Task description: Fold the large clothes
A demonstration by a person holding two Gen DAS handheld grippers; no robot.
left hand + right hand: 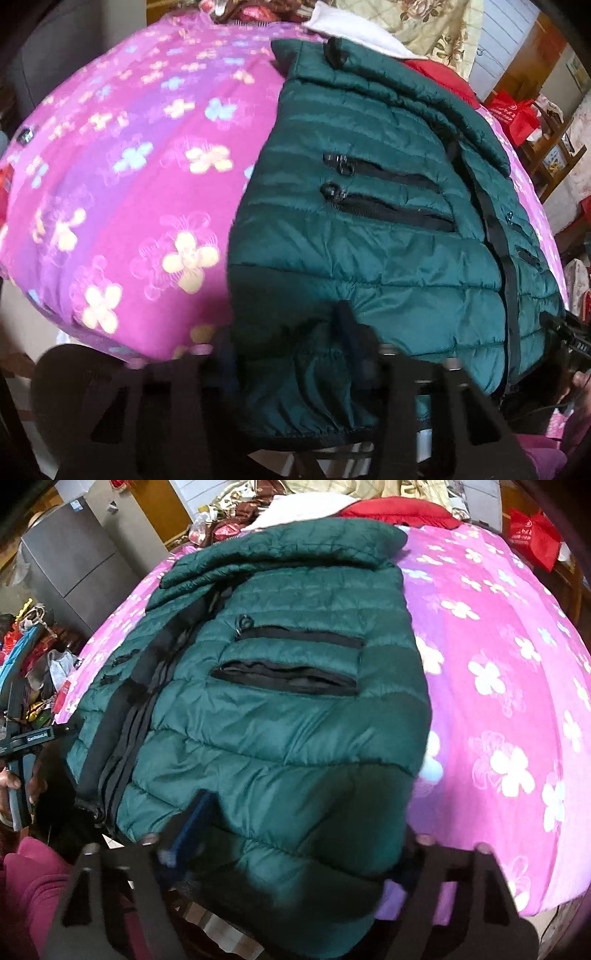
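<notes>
A dark green quilted puffer jacket (388, 236) lies front up on a pink flowered bed cover (140, 177), with black zips down its front and on the chest pockets. My left gripper (291, 354) is at the jacket's near hem, its jaws apart with the hem bulging between them. In the right wrist view the jacket (280, 709) fills the middle. My right gripper (295, 849) is at the near hem too, jaws spread wide around the fabric. The left gripper also shows in the right wrist view (22, 746) at the left edge.
The pink cover (498, 672) spreads to the right. A red garment (399, 513), white cloth and patterned bedding pile up at the bed's far end. A grey cabinet (74, 565) and clutter stand at left. Red bags (517, 114) sit on shelves at right.
</notes>
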